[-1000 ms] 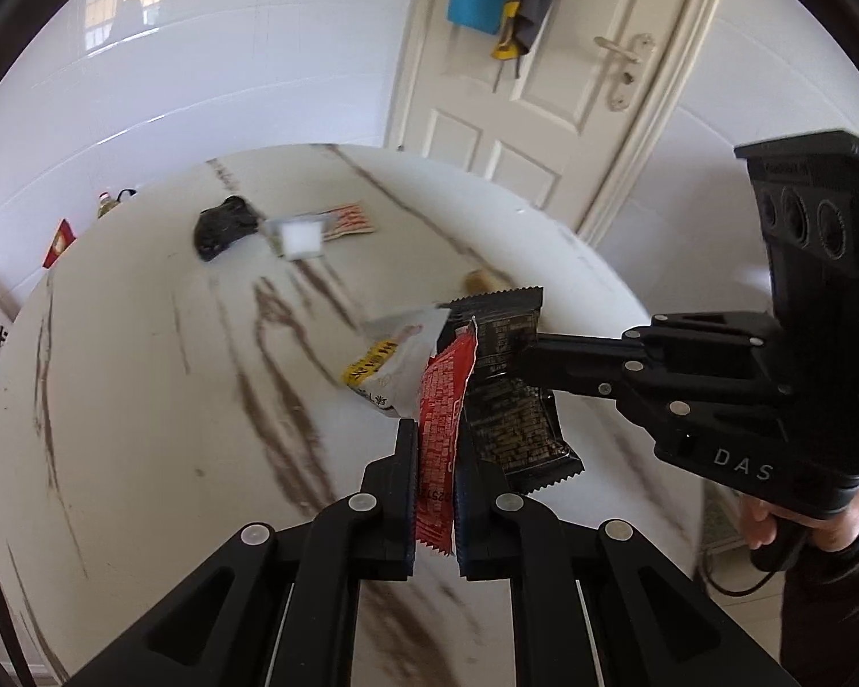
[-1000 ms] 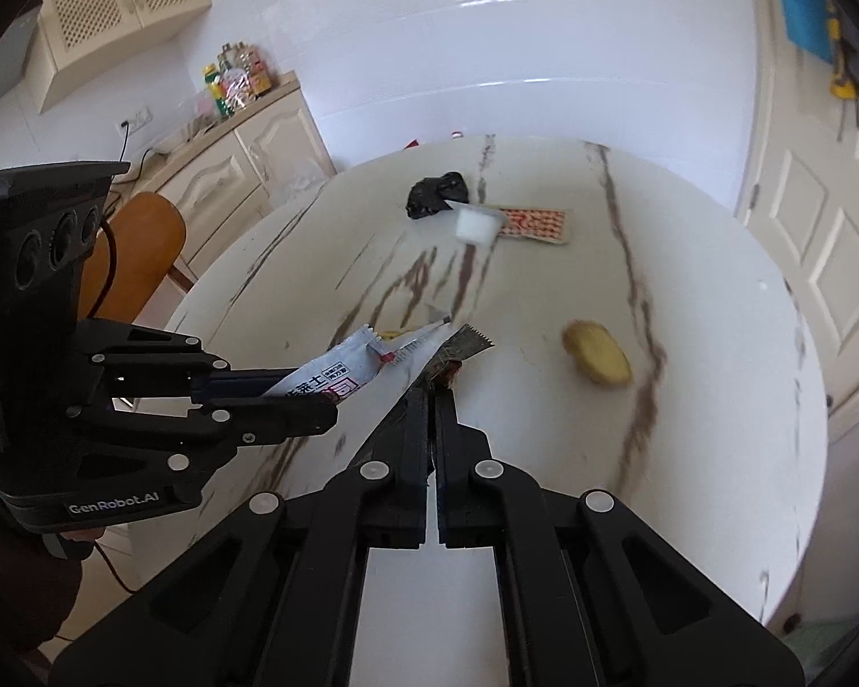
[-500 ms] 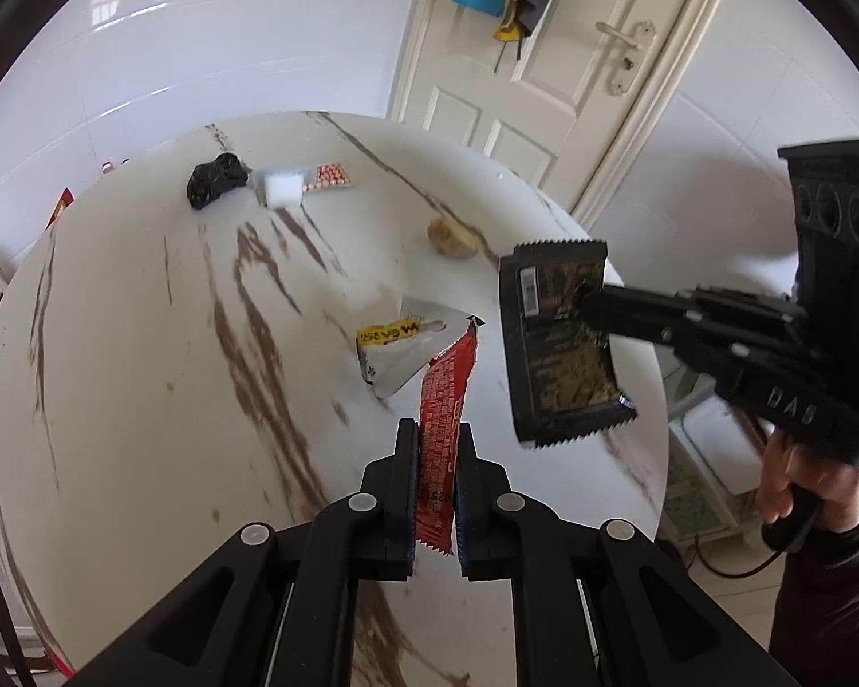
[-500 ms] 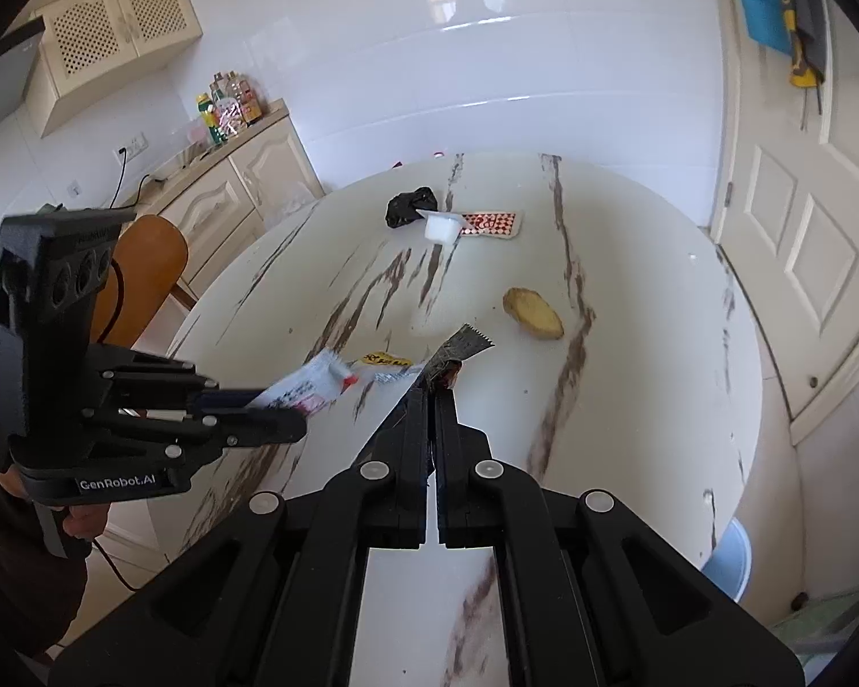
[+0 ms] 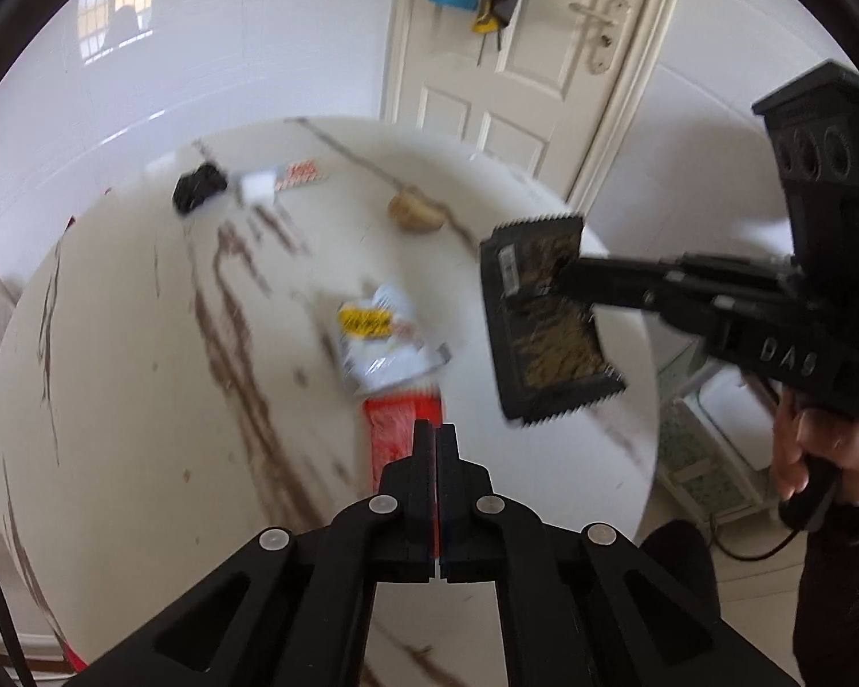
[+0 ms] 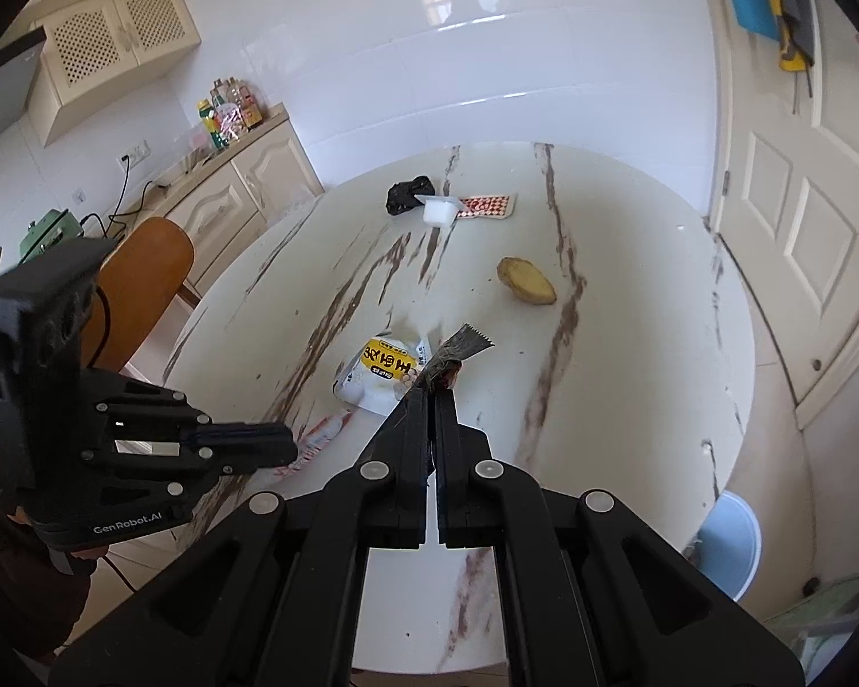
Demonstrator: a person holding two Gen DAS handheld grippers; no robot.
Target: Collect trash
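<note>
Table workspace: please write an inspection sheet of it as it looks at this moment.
Surface: round white marble table, brown veins.
Job's things: red wrapper in left gripper; dark wrapper in right gripper; white-yellow packet lying on table.
Clutter: potato-like lump, black crumpled bag, white cup, checkered wrapper.
Grippers: both shut on wrappers.
Cables: black cord below right handle.
Surroundings: white door, cabinets, wooden chair, blue bin.
</note>
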